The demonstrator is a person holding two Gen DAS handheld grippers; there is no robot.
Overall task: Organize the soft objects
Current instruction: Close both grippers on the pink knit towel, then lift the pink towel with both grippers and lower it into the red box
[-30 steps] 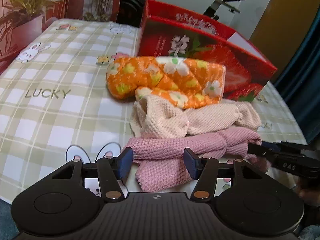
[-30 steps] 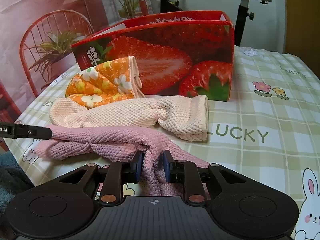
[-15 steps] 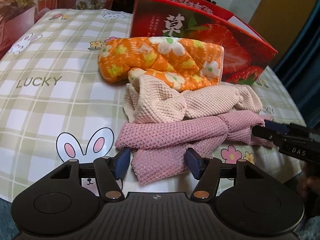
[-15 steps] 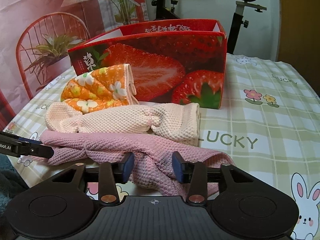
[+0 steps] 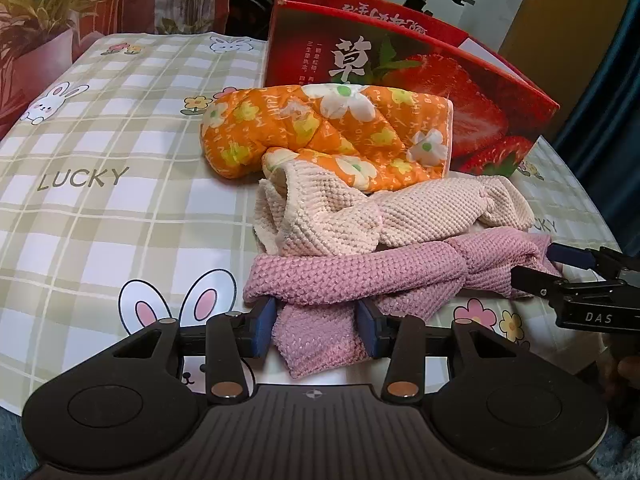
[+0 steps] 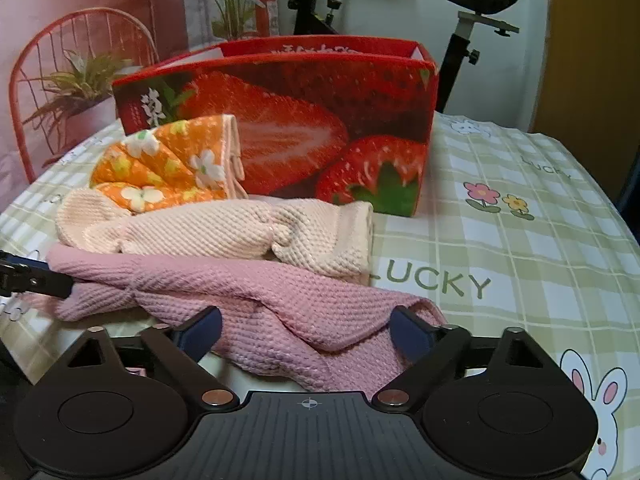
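The left tongs (image 5: 316, 330) have just been closing onto the pink towel (image 5: 360, 276); the right tongs (image 6: 306, 330) have just been spreading wide around it.

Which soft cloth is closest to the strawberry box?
The orange flowered quilted mitt lies right against the red strawberry box; the cream knitted cloth and pink knitted cloth lie farther out.

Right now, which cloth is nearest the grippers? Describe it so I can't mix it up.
Start at the red strawberry box on the checked tablecloth. In front of it lie an orange flowered mitt, then a cream cloth, then the pink knitted cloth. It is the only pink one, nearest the table edge.
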